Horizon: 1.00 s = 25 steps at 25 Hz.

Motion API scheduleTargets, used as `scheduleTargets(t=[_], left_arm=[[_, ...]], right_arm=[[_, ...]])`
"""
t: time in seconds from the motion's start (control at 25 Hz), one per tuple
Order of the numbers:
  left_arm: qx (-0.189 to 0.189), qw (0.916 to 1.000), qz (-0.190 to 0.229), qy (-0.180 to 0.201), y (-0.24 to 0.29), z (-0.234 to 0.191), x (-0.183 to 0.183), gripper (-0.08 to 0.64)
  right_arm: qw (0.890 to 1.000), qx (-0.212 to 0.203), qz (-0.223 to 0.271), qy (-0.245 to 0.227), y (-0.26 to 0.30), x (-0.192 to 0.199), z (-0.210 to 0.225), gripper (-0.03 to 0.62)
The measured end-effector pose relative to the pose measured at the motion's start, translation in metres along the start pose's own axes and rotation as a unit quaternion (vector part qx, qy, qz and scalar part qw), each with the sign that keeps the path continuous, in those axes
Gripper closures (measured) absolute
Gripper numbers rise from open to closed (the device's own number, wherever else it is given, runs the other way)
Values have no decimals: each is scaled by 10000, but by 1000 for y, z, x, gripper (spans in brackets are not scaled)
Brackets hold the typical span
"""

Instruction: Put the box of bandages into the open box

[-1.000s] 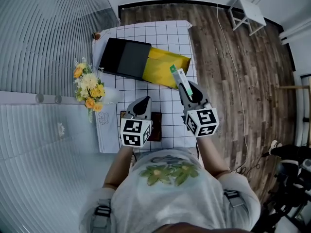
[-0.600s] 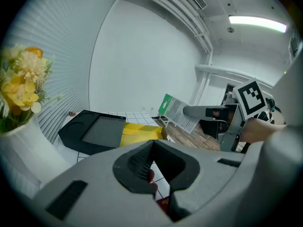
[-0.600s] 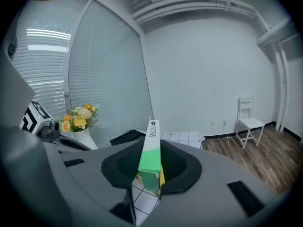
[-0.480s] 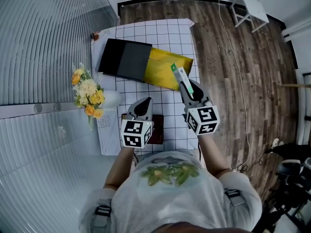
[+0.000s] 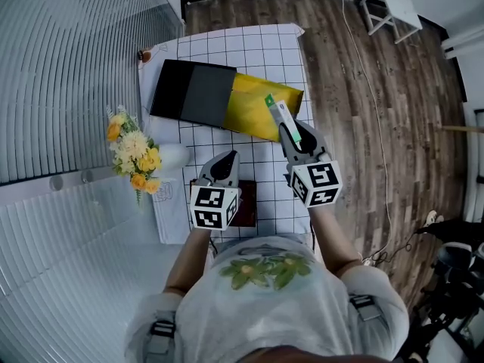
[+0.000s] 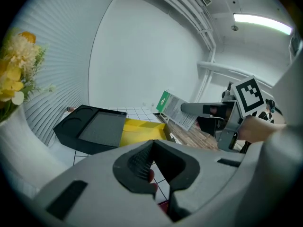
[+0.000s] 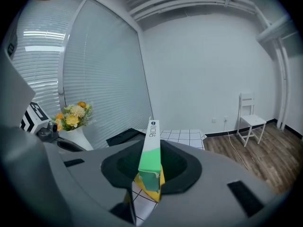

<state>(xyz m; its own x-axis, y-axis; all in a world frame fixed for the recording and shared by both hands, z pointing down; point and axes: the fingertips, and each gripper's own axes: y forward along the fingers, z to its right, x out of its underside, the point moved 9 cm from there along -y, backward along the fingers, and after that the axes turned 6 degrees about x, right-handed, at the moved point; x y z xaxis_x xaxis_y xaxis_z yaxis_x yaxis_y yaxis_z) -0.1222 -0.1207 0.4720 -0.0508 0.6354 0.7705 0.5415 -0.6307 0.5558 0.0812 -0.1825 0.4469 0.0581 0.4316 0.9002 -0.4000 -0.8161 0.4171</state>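
Right claw was clamped on the box of bandages, holding it aloft just short of the open yellow box on the tabletop. Transport step, I'd say. Next: ease forward, lower in, release. Left claw hung closed, empty.

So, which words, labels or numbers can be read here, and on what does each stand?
Nothing can be read for certain.
Slim green-and-white bandage box in the right tongs: dark print along its narrow edge, too blurred.
Its broad face, left gripper view: fine print, too small.
Black-and-white marker cubes: patterns only, no words.
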Motion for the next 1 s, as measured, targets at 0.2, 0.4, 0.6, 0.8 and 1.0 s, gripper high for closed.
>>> scheduleTargets(t=[0.2, 0.4, 0.6, 0.8, 1.0], left_arm=[[-38, 10000, -82, -6, 7, -4, 3, 555], [-7, 9999, -116, -53, 11, -6, 3, 555], [-4, 9998, -181, -66, 14, -9, 5, 555], [-12, 9997, -203, -118, 16, -12, 8, 555], [-34, 9995, -266, -176, 17, -14, 13, 555]], right_arm=[[10000, 52, -57, 20, 10, 4, 5, 500], [9998, 113, -146, 34, 18, 9, 9, 500], [9996, 126, -223, 73, 27, 14, 11, 500], [9995, 130, -293, 69, 35, 21, 12, 500], [9993, 132, -352, 54, 42, 25, 14, 500]])
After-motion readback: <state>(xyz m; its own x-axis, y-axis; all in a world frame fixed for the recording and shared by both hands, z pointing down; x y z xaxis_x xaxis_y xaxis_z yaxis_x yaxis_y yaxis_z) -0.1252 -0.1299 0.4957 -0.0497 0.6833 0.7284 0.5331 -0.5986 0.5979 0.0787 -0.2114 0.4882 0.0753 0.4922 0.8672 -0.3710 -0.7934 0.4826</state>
